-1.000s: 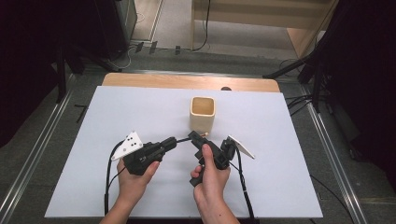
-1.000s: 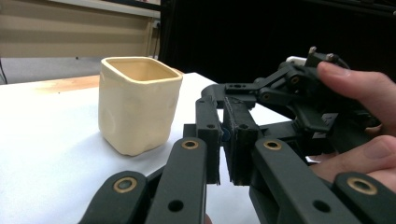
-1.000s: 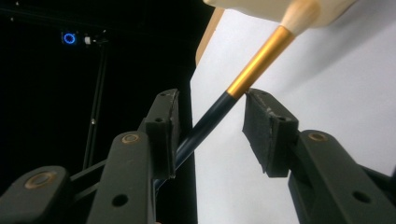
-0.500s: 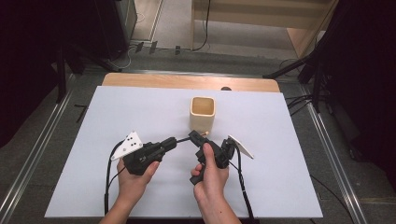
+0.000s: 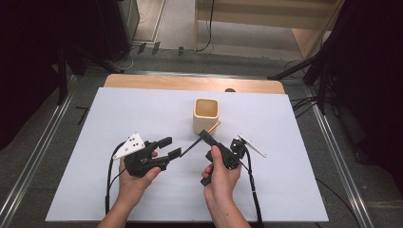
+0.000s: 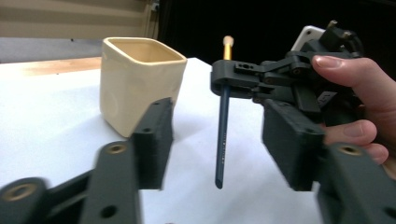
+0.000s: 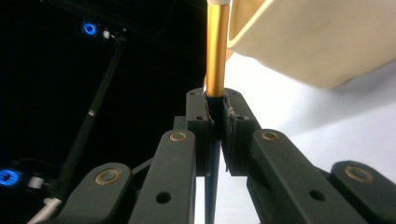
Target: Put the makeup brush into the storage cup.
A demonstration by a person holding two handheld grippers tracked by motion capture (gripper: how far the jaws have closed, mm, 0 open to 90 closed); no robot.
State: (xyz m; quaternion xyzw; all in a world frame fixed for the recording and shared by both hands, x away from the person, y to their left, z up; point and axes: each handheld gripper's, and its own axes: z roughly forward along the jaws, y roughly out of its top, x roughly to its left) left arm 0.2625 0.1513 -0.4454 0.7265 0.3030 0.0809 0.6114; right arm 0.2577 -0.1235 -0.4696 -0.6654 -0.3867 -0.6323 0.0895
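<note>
Now the left gripper (image 5: 170, 147) sits low on the white table (image 5: 95, 190), its jaws just spread apart and gripping nothing, the pencil (image 6: 222, 140) standing free between them. To its right, the right gripper (image 5: 204, 134) has just clamped onto that pencil, its gold end (image 5: 214, 127) near the cream cup (image 5: 206, 115).

We see a white sheet (image 5: 119, 109) covering a light wooden table (image 5: 190, 83), grey floor (image 5: 180, 28) beyond, metal rails (image 5: 33, 156) at both sides, dark curtains (image 5: 28, 47) flanking, pale wooden furniture (image 5: 304, 19) behind
</note>
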